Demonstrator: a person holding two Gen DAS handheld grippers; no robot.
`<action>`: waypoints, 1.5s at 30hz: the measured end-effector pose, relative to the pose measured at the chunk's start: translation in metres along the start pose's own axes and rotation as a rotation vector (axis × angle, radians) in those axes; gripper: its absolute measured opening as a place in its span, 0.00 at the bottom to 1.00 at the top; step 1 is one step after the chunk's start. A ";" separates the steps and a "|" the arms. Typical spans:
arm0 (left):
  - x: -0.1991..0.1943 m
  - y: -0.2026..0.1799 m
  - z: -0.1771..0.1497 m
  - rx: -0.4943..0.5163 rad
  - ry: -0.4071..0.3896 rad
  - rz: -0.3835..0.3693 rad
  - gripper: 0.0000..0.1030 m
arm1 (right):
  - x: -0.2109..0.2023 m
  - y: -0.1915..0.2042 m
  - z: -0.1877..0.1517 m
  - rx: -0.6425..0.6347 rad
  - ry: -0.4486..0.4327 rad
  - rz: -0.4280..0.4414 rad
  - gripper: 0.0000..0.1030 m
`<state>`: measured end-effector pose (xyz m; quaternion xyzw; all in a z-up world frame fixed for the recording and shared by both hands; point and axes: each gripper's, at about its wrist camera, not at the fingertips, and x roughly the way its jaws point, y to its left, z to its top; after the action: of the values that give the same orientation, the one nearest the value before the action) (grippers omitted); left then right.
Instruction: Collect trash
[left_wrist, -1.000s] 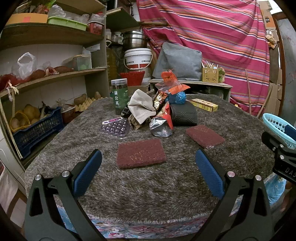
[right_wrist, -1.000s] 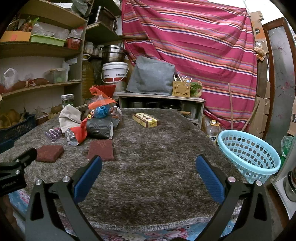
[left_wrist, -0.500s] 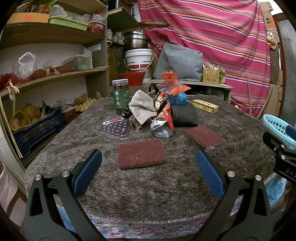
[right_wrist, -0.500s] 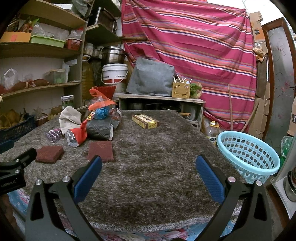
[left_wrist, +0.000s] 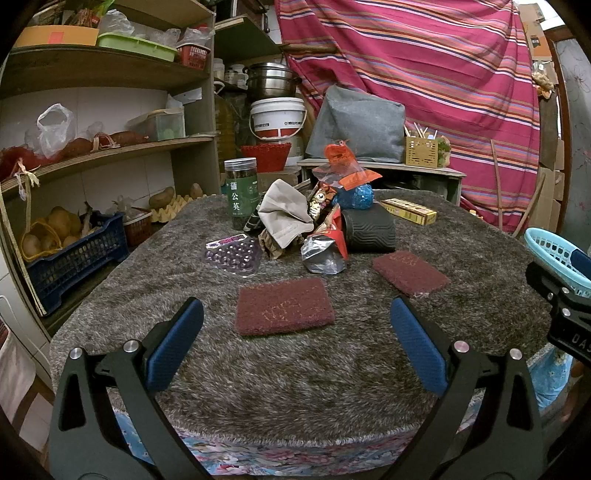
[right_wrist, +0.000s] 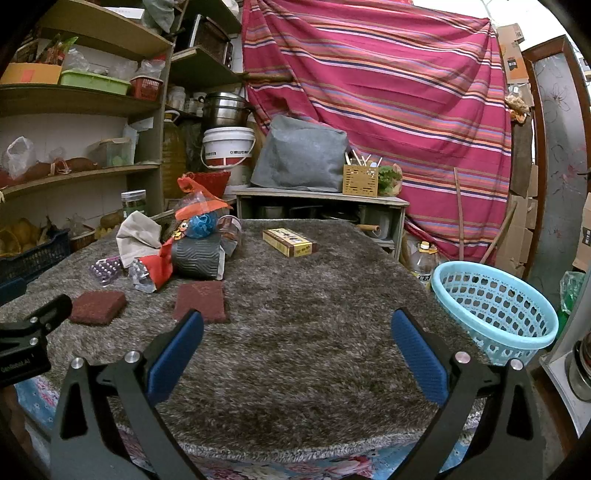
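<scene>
A heap of trash sits mid-table on grey shaggy cloth: a silver-and-red foil wrapper (left_wrist: 325, 253), a beige crumpled bag (left_wrist: 282, 216), a purple blister tray (left_wrist: 232, 254), a black ribbed roll (left_wrist: 369, 230) and a blue ball under an orange bag (left_wrist: 356, 195). Two dark red scrub pads lie nearer, one (left_wrist: 283, 311) ahead of my left gripper (left_wrist: 293, 339), the other (left_wrist: 410, 272) to its right. My left gripper is open and holds nothing. My right gripper (right_wrist: 295, 345) is open too, over bare cloth, with a light blue basket (right_wrist: 495, 306) at its right.
A green-labelled jar (left_wrist: 242, 192) stands behind the heap, and a yellow-brown box (right_wrist: 288, 242) lies farther back. Shelves with a blue crate (left_wrist: 74, 258) line the left side. A striped curtain hangs behind. The table (right_wrist: 314, 369) edge runs just below both grippers.
Both grippers have crept slightly forward toward the table; nothing on it has moved and neither gripper has closed.
</scene>
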<state>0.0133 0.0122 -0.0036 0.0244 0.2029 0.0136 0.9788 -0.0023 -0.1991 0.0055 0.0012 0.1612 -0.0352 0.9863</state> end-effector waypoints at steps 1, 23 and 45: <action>-0.005 0.001 -0.003 -0.001 0.000 -0.002 0.95 | 0.000 -0.001 0.000 0.000 0.000 0.000 0.96; 0.009 0.006 0.002 -0.021 0.034 0.005 0.95 | 0.014 -0.011 0.007 0.021 0.033 -0.053 0.96; 0.095 0.024 0.001 -0.094 0.218 -0.003 0.95 | 0.100 0.018 0.044 0.029 0.187 0.069 0.96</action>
<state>0.1009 0.0398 -0.0393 -0.0235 0.3073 0.0241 0.9510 0.1081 -0.1883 0.0155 0.0245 0.2519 -0.0033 0.9674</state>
